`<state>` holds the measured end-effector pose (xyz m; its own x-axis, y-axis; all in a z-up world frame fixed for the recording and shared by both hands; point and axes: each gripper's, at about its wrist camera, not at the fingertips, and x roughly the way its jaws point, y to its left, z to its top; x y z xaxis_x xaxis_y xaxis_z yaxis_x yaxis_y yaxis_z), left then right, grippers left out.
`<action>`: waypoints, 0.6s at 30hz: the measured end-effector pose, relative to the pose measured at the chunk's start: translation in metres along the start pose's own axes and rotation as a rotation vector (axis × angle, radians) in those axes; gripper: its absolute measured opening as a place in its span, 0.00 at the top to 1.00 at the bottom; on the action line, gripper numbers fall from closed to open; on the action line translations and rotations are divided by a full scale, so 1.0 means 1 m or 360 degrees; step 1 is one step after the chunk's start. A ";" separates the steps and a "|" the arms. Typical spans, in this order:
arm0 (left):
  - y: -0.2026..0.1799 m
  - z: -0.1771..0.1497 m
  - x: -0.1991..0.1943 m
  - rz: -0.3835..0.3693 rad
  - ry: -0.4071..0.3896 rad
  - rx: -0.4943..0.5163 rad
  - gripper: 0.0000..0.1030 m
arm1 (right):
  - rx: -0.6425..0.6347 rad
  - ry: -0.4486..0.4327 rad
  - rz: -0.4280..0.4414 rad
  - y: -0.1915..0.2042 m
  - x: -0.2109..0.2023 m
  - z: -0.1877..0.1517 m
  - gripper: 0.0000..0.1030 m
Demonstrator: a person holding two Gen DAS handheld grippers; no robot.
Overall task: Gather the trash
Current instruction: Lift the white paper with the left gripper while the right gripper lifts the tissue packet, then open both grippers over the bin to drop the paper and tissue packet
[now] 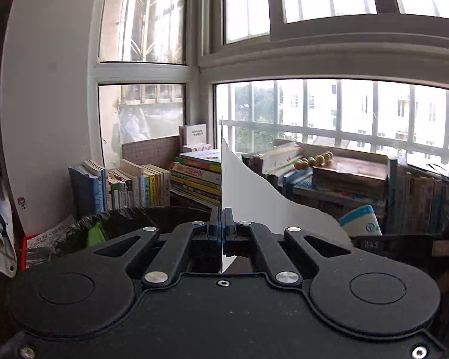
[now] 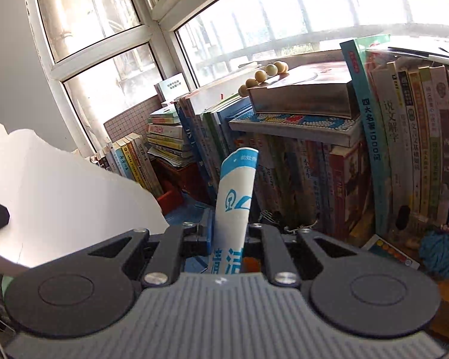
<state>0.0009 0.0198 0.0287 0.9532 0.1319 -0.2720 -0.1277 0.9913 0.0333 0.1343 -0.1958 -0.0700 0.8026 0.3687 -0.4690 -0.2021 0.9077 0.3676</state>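
Room: you face a corner of barred windows (image 1: 329, 113) with books (image 1: 194, 176) stacked and shelved along the sill, and a string of beads (image 2: 263, 74) on top of one stack.
Bin: a black-lined bin (image 1: 125, 218) sits low on your left, just beyond the left tool, with something green inside.
Left hand-held gripper (image 1: 223, 224): its jaws are fully closed on a white sheet of paper (image 1: 254, 197), which stands edge-on and fans out to the right with a torn, curved top edge.
Right hand-held gripper (image 2: 227, 233): its jaws are nearly closed, pinching a white-and-blue printed wrapper (image 2: 236, 191) that sticks up from between them, tilted slightly right.
Paper from your right: the same sheet (image 2: 60, 194) fills the left of the right wrist view, near the wrapper but apart from it.
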 end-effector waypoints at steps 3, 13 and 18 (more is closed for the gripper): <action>0.014 0.007 0.003 0.0093 -0.0018 -0.0018 1.00 | -0.0020 -0.0002 0.0038 0.009 0.001 0.001 0.84; 0.060 -0.003 0.036 0.0425 0.0125 -0.0044 0.99 | -0.0072 -0.0058 0.0214 0.038 -0.005 0.019 0.84; 0.068 -0.012 0.058 0.0528 0.0265 0.0007 0.95 | -0.0095 -0.0118 0.0378 0.061 -0.013 0.037 0.84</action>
<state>0.0438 0.0949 0.0037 0.8027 0.4439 -0.3983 -0.4206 0.8948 0.1498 0.1324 -0.1528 -0.0114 0.7671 0.5591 -0.3145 -0.4206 0.8086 0.4115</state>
